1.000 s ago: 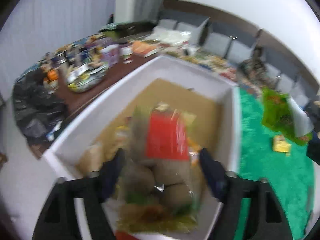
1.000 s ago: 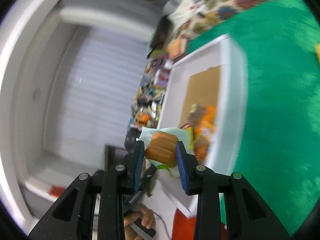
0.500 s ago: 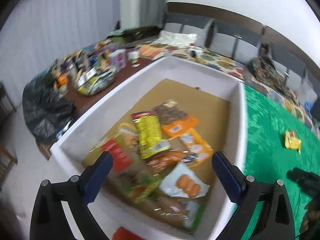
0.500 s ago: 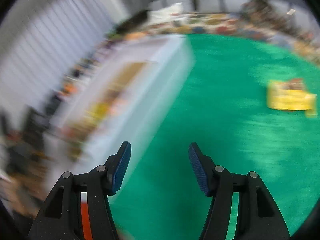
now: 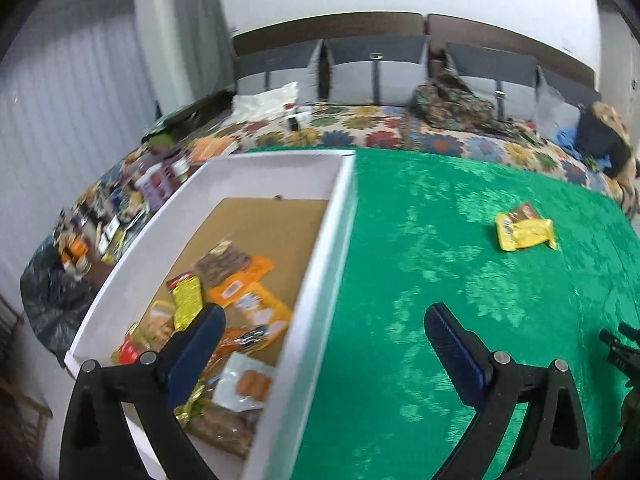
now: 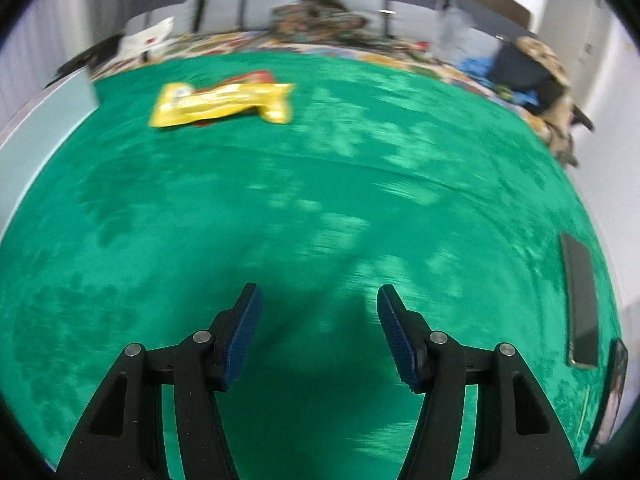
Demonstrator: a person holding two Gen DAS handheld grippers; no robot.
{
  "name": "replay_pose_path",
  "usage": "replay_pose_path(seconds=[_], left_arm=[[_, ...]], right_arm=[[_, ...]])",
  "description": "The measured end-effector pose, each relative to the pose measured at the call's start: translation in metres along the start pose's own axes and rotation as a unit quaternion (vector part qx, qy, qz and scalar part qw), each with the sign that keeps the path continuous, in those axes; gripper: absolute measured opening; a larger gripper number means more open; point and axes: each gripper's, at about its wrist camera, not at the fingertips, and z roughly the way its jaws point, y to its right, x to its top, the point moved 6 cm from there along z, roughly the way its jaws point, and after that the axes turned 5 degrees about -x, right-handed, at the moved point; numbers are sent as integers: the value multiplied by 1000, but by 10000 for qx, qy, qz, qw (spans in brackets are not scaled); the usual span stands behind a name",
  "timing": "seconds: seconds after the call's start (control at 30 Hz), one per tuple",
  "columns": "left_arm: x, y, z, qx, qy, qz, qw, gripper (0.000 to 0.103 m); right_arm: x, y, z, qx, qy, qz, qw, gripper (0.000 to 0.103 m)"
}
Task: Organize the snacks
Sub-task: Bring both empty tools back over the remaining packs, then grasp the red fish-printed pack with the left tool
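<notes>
The left gripper (image 5: 324, 332) has its jaws spread wide and empty, straddling the right wall of the white box (image 5: 320, 280); snack packets (image 5: 236, 292) lie inside, under its left jaw. The right gripper (image 6: 318, 326) is likewise open and empty over green cloth (image 6: 320, 200). A yellow snack packet (image 6: 222, 104) lies well ahead, to its left.
</notes>
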Motion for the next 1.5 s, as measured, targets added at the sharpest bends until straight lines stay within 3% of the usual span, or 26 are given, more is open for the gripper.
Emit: replay_pose_path(seconds=[0.17, 0.3, 0.63, 0.7, 0.8, 0.87, 1.03, 1.1, 1.2, 1.37, 1.5], left_arm=[[7, 36, -2, -6, 37, 329, 9995, 99], [9, 51, -1, -2, 37, 499, 9987, 99], [8, 78, 15, -154, -73, 636, 9978, 99], [3, 82, 22, -348, -174, 553, 9977, 99], [-13, 97, 44, -967, -550, 352, 9932, 99], [-31, 113, 63, -1374, -933, 306, 9856, 99], [-53, 159, 95, -1886, -1473, 679, 9686, 99], [-50, 177, 107, -2041, -1557, 791, 9632, 99], [-18, 200, 134, -2259, -1427, 782, 9605, 99], [41, 227, 191, -2339, -1182, 592, 9632, 99], [68, 242, 243, -2229, -1127, 205, 9681, 98]], right_arm=[[-7, 20, 5, -246, 29, 225, 9994, 64], [-15, 26, 2, -269, 163, 345, 9989, 70], [-15, 37, 9, -30, 100, 727, 9973, 81], [-16, 36, 9, -41, 96, 718, 9974, 81], [-16, 35, 8, -41, 96, 718, 9974, 81], [-16, 36, 8, -43, 96, 716, 9974, 81], [-16, 36, 8, -39, 96, 718, 9974, 81], [-16, 36, 8, -39, 96, 718, 9974, 81], [-16, 35, 7, -38, 95, 719, 9974, 81], [-16, 36, 8, -38, 95, 718, 9974, 81], [-16, 36, 8, -38, 95, 718, 9974, 81]])
